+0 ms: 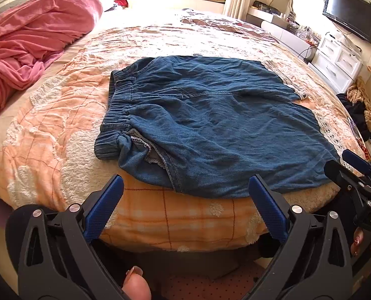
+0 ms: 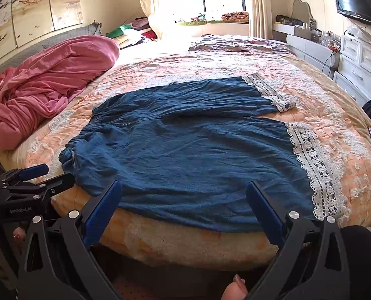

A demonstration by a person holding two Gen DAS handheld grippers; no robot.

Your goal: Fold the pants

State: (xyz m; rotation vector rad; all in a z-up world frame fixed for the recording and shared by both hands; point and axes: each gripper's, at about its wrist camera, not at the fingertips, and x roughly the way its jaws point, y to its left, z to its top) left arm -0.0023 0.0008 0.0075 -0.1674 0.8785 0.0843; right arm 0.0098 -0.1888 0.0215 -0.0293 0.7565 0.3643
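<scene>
Blue pants (image 1: 210, 125) lay flat, unfolded on the bed (image 1: 60, 115), waistband left and lace hems right, while left hand-held gripper (image 1: 185, 200) and right hand-held gripper (image 2: 184, 205) hovered wide open at the near edge, gripping nothing.

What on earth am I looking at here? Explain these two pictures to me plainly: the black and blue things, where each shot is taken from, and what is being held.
No machine here: a person holds a pair of hand tongs in each hand, each with a camera looking along its blue pads. One picture looks out from the left tongs, the other from the right tongs; each pair also shows at the edge of the other's picture. On the bed, over an orange blanket, lie blue denim pants spread flat, waistband to the left, white lace hems to the right. A pink quilt is bunched at the left. Both tongs stand wide open near the pants' near edge, holding nothing.
</scene>
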